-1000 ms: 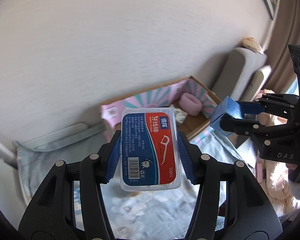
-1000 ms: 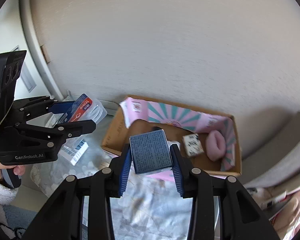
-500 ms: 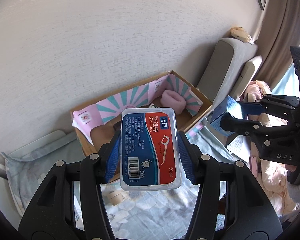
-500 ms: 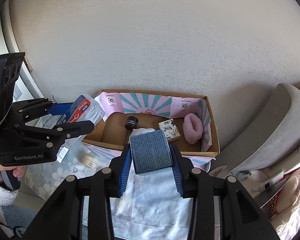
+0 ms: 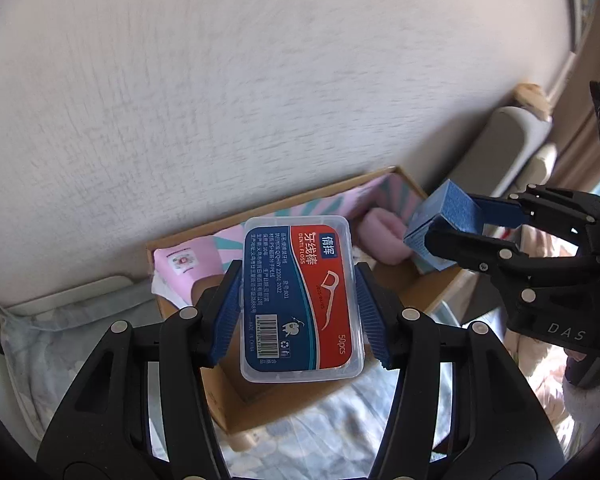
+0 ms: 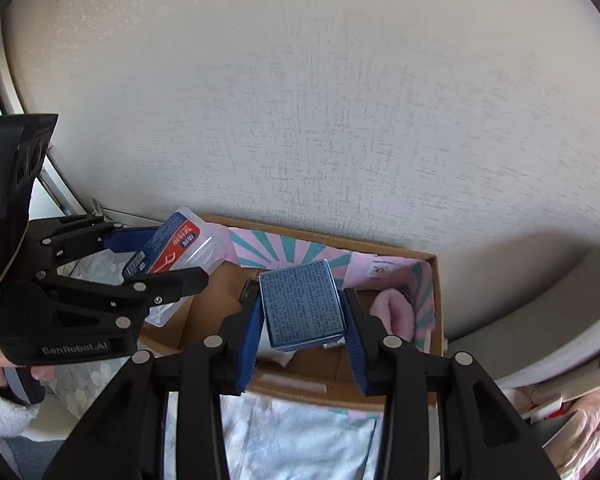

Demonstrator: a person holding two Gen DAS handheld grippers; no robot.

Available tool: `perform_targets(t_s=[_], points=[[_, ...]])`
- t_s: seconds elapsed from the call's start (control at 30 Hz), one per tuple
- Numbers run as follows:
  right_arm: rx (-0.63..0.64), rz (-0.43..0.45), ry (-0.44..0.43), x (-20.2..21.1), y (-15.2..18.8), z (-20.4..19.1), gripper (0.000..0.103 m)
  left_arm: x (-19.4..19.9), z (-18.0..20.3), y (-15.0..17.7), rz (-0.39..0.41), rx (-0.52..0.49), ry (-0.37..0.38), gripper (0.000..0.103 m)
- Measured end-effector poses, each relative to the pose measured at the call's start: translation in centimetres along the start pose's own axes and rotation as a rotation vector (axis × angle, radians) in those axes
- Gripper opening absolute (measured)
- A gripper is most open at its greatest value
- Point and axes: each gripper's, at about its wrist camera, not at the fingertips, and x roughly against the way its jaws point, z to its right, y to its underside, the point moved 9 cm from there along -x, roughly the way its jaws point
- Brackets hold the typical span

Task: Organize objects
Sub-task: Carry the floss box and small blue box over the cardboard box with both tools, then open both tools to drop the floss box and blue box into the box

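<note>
open brown cardboard box with pink-teal striped lining (image 6: 436, 320) closer than a second ago | left gripper (image 5: 298, 300) jaws pinching clear plastic dental floss case (image 5: 300, 300), hovering over box | right gripper (image 6: 302, 312) jaws clamping small blue printed carton (image 6: 302, 304) | tip: lower both inside walls, dodge fuzzy pink scrunchie (image 6: 392, 314), then let go

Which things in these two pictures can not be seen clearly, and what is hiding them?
- Cardboard box floor, right wrist view: mostly hidden behind the blue box and the right claw.
- Pink fluffy item, left wrist view: partly covered by the floss case in the left claw.
- Small print on the blue box: too small to read.
- Item at the right edge, right wrist view: cut off.
</note>
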Motion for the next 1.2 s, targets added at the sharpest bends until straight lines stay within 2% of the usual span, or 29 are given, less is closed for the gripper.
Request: perform_targets(t_s=[0.27, 0.67, 0.97, 1.2], points=[[-0.009, -0.106, -0.034, -6.5, -1.2, 1.1, 0.035, -5.4, -2.1, 0.2, -0.091, 0.037, -0.051, 0.051], [-0.058, -0.242, -0.059, -12.9, 1.1, 2.6, 0.035, -10.8, -2.9, 2.2, -0.211, 0.056, -0.068, 0.051], [-0.081, -0.282, -0.077, -14.0, 2.3, 3.4, 0.035, -12.4, -2.8, 3.3, -0.267, 0.054, -0.068, 0.051], [-0.106, -0.287, -0.096, -13.7, 2.2, 3.7, 0.036, -11.9, -2.7, 2.9, -0.277, 0.019, -0.085, 0.051]])
